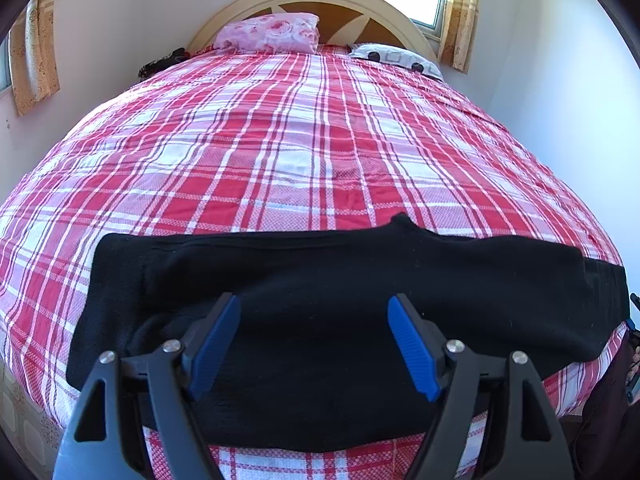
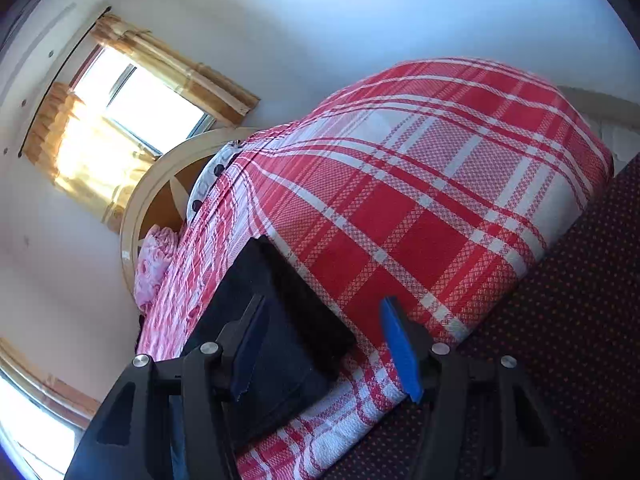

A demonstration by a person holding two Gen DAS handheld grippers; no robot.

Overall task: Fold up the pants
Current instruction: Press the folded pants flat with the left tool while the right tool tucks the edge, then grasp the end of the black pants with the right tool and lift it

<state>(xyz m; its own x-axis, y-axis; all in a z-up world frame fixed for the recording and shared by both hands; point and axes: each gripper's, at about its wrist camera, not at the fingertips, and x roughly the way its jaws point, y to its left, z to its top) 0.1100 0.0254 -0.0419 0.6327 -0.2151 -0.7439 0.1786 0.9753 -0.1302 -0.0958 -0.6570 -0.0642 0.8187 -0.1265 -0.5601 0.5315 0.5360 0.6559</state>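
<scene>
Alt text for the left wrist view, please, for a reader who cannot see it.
Long black fabric pants lie flat across the near edge of a red-and-white plaid bedspread, with the open left gripper above them, holding nothing. A pink floral pillow sits by the cream wooden headboard.

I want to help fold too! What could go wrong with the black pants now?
The black pants lie right at the near edge of the plaid bedspread, so a tug might slide them off. Both the left gripper and the right gripper are open and hold nothing, so a grab could catch only one layer or pinch the bedspread too.
</scene>
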